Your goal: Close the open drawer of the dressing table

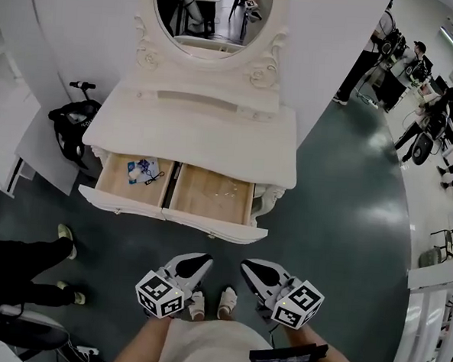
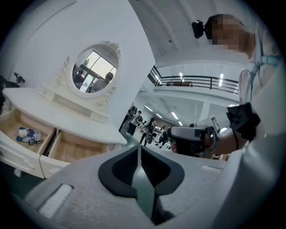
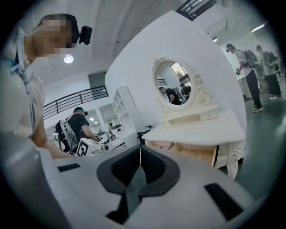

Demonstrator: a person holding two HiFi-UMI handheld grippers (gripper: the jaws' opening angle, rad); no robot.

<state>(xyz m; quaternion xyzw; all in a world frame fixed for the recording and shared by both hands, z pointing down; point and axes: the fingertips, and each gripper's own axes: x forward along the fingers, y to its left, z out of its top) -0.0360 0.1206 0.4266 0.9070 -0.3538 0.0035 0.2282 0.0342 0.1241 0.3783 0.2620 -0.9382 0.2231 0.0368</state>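
Left gripper [image 1: 204, 257]: jaws shut tight, holding nothing.
Right gripper [image 1: 246, 264]: the same, just beside it.
Marker cubes [image 1: 160, 295]: black-and-white squares.
Left drawer [image 1: 115, 181], right drawer [image 1: 210, 194]: both pulled out past the dressing table's [image 1: 213, 149] front edge.
Head and left gripper views only: blue-and-white thing [image 1: 141, 171] in the left drawer.
Right gripper view only: carved leg [image 3: 232, 156].
Mirror [image 1: 212, 15]: back edge.

Large open hall used as a work studio, not a home.
A lone white dressing table [image 1: 203, 129] stands against a curved free-standing partition [image 1: 83, 22] on a dark painted floor [image 1: 346, 222]. Well to the right of the table, people [image 1: 412, 64] stand among equipment. A balcony railing [image 2: 201, 82] and strip ceiling lights [image 2: 220, 80] run above, and white shelf units [image 3: 119, 109] stand to the table's left.
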